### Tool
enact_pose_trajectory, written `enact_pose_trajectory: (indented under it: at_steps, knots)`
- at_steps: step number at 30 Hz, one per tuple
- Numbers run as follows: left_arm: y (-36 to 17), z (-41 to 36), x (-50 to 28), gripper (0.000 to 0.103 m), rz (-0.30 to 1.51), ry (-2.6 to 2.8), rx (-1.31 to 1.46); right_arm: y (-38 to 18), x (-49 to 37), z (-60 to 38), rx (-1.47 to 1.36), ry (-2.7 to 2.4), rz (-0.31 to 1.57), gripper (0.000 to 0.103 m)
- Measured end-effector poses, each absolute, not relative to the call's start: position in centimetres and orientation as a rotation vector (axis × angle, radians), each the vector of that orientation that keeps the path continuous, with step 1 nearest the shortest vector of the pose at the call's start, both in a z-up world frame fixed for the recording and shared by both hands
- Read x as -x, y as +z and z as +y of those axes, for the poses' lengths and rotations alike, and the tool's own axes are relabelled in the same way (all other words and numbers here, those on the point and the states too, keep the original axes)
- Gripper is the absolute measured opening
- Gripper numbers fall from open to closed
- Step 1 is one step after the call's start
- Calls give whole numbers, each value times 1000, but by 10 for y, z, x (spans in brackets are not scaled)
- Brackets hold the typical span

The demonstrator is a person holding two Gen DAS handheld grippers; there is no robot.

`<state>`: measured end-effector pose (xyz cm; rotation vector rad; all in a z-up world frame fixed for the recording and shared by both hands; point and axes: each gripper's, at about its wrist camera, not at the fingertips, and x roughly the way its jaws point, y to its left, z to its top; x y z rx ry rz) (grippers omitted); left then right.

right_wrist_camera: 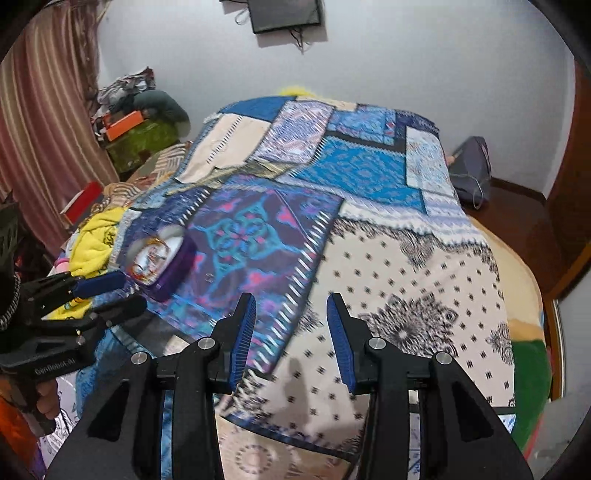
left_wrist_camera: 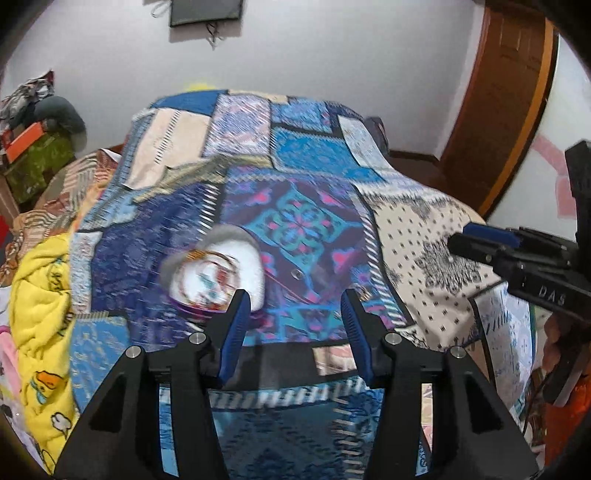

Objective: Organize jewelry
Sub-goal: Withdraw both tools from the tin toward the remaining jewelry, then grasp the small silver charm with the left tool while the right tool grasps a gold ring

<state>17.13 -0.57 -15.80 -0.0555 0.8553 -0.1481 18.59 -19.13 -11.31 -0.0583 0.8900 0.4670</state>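
I am looking into a bedroom in someone's home. A bed fills most of both views, spread with a patchwork bedcover [right_wrist_camera: 369,177] in blue, purple and cream prints. A yellow fleece blanket [left_wrist_camera: 40,302] with cartoon ducks lies bunched along its left edge. Beyond that side, clothes and an orange box [right_wrist_camera: 123,123] are heaped on a green-covered stand. A striped pink curtain [right_wrist_camera: 40,122] hangs at the far left. The wall behind is plain white, a dark screen [right_wrist_camera: 284,14] is mounted high on it, and a brown wooden door [left_wrist_camera: 506,103] stands at the right.
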Motion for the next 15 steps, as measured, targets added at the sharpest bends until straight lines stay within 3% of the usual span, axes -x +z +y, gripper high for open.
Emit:
enact_pose_trajectory:
  at_steps: [10, 15]
  knots:
    - [-212, -39, -189, 49, 981, -205, 3, -161, -193, -174, 150, 565, 1010, 36]
    - [-226, -40, -199, 24, 1015, -249, 35, -177, -203, -160, 182, 616, 1036, 36]
